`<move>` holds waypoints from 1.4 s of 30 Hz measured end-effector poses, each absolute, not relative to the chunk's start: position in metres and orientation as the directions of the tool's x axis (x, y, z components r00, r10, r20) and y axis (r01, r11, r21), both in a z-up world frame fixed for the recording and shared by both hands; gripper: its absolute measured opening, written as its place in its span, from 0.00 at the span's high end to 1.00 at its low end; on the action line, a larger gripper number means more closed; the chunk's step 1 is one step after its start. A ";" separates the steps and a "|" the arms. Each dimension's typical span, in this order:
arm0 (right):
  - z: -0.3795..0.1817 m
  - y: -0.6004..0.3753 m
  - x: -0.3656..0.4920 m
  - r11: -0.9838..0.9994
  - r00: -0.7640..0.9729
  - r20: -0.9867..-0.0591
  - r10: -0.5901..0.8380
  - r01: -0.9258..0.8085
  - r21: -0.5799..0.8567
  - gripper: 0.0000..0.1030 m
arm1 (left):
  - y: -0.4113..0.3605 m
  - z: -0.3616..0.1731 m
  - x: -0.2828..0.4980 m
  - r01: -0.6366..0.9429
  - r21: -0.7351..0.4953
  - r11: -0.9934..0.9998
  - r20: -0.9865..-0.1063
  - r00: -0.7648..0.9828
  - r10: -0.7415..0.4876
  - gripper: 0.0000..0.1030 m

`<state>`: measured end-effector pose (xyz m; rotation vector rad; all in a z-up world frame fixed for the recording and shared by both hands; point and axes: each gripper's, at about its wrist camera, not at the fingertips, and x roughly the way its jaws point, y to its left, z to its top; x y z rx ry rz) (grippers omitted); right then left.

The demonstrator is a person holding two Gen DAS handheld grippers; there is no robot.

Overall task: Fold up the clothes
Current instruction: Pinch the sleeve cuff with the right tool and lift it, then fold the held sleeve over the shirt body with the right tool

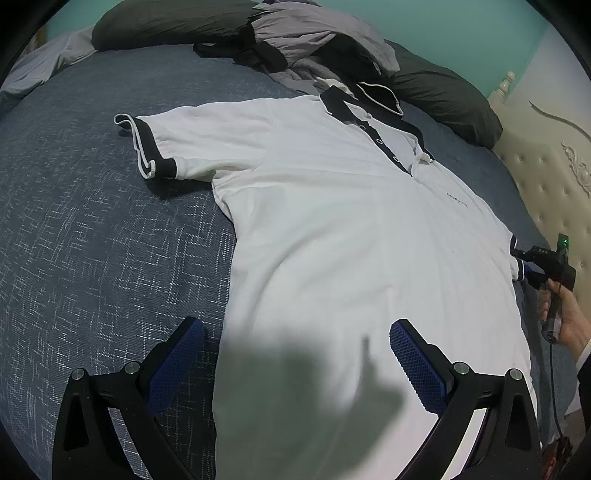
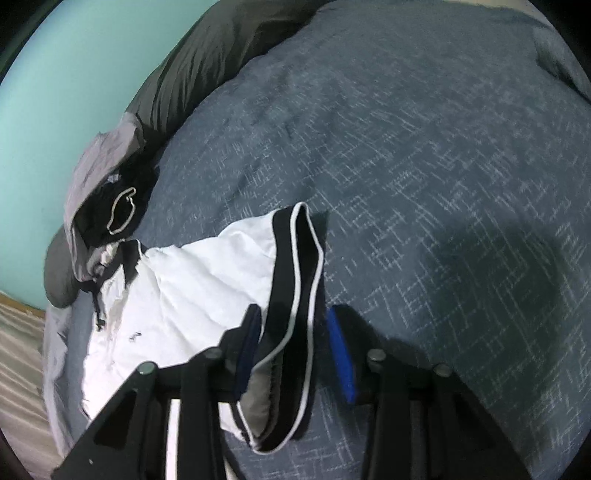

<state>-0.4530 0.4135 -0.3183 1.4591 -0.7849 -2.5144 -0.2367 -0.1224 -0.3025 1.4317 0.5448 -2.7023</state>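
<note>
White polo shirt [image 1: 332, 229] spread front-up on the blue patterned bedspread [image 1: 92, 240], its dark collar [image 1: 343, 103] at the far end from the left hand-held gripper [image 1: 297, 365]. The left hand-held gripper hovers over the shirt's lower hem area, jaws wide apart with nothing between them; one blue pad [image 1: 177, 365] lies over the bedspread, the other over white cloth. The dark-banded sleeve cuff [image 2: 295, 295] at the shirt's far side sits between the pads of the right hand-held gripper [image 2: 295, 343]; the near pad lies against the fabric, while a gap shows beside the blue pad [image 2: 341, 354], so the jaws stand partly apart without a full clamp. Beyond the collar, a heap of grey clothing [image 1: 306, 33] and dark pillows [image 1: 447, 99].
</note>
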 end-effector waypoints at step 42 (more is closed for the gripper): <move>-0.249 0.223 -0.434 -0.903 -0.496 -0.780 -0.382 0.380 0.200 0.99 | -0.117 -0.304 -0.235 0.172 -0.299 -0.939 -0.809 -0.568 0.154 0.00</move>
